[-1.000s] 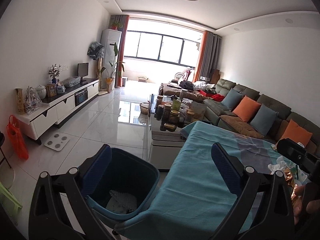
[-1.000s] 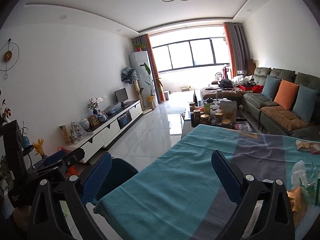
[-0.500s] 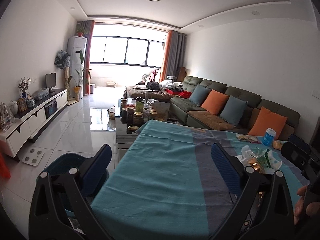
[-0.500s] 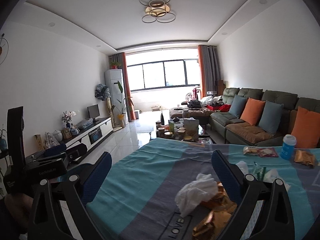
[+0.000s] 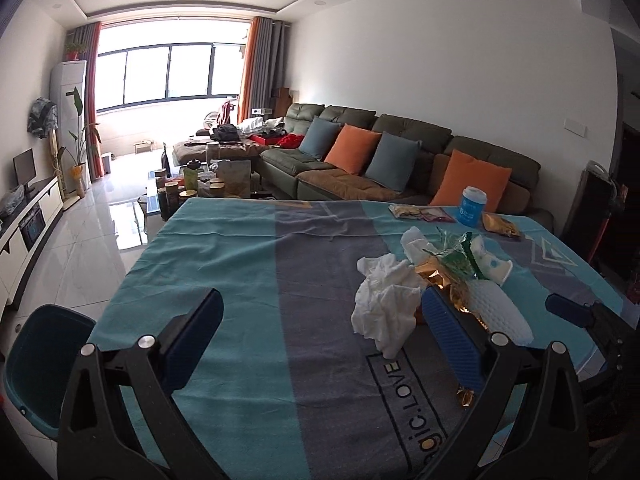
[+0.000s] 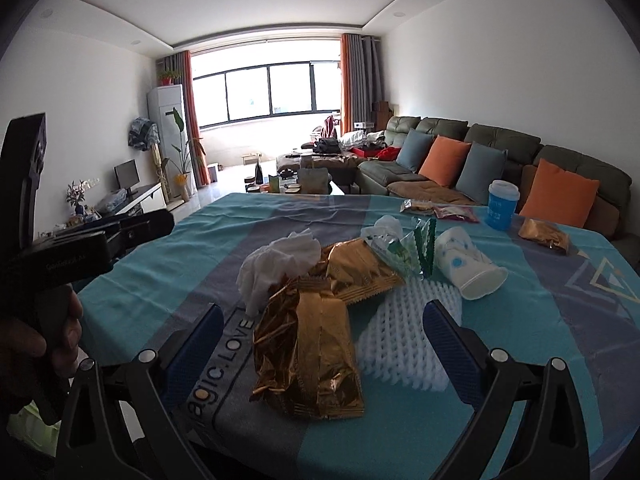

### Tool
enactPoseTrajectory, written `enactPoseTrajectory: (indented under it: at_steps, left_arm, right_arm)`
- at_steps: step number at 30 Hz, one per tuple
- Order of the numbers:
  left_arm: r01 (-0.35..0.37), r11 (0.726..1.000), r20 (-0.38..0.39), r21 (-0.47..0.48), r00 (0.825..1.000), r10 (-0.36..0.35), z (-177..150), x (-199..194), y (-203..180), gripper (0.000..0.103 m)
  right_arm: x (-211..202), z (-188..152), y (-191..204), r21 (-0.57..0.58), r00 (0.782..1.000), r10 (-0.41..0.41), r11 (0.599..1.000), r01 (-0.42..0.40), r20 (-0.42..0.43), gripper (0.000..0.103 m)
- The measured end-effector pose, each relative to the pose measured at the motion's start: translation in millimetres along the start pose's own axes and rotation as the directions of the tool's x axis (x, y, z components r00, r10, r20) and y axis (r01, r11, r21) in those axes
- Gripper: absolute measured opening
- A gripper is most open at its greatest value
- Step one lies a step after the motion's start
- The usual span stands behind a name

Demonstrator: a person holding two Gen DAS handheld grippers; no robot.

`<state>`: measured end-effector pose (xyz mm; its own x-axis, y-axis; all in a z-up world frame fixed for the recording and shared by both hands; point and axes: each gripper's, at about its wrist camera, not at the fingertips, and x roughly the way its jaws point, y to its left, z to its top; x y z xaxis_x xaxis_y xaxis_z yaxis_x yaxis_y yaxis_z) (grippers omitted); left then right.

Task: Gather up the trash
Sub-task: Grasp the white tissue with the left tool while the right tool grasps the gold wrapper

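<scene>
Both grippers swung round from the blue bin (image 5: 44,364) toward the litter on the table (image 5: 248,264). A second earlier the left gripper (image 5: 320,344) looked down into the bin beside the table's left edge; the bin then slid to the view's lower left corner, and the white tissue (image 5: 386,304) came beside its right finger. The right gripper (image 6: 320,344) came to straddle a gold wrapper (image 6: 308,356) at the near edge, jaws wide apart throughout.

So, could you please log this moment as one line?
left gripper: open, empty | right gripper: open, gold wrapper between fingers, ungrasped | bin: beside table
</scene>
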<state>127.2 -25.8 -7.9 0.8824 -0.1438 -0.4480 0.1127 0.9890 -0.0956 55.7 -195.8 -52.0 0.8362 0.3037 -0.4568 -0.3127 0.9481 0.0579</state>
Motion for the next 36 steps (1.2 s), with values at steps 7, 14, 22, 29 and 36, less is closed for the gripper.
enactPoseTrajectory:
  at_steps: [7, 14, 22, 29, 36]
  left_arm:
    - [0.053, 0.999, -0.085, 0.008, 0.995, -0.052, -6.5, 26.1, -4.5, 0.098]
    - [0.093, 0.994, -0.131, 0.065, 0.988, -0.084, -12.4, 50.2, -17.9, 0.098]
    - [0.137, 0.989, -0.213, 0.057, 0.969, -0.122, -16.7, 83.4, -26.7, 0.094]
    - [0.159, 0.987, -0.275, 0.019, 0.95, -0.148, -23.0, 104.2, -27.3, 0.078]
    - [0.165, 0.986, -0.288, 0.006, 0.945, -0.156, -26.4, 110.8, -23.4, 0.034]
  right_arm:
    - [13.4, -11.9, 12.5, -0.048, 0.998, -0.016, 0.999, 0.013, -0.062, 0.096]
    - [23.6, -16.2, 22.5, -0.091, 0.994, -0.027, 0.996, 0.017, -0.104, 0.084]
    - [35.7, -17.1, 32.1, -0.129, 0.989, -0.032, 0.992, 0.013, -0.147, 0.07]
    - [43.2, -17.8, 36.2, -0.151, 0.985, -0.023, 0.989, -0.004, -0.173, 0.055]
    - [40.2, -16.9, 38.2, -0.158, 0.986, -0.018, 0.987, -0.009, -0.167, 0.043]
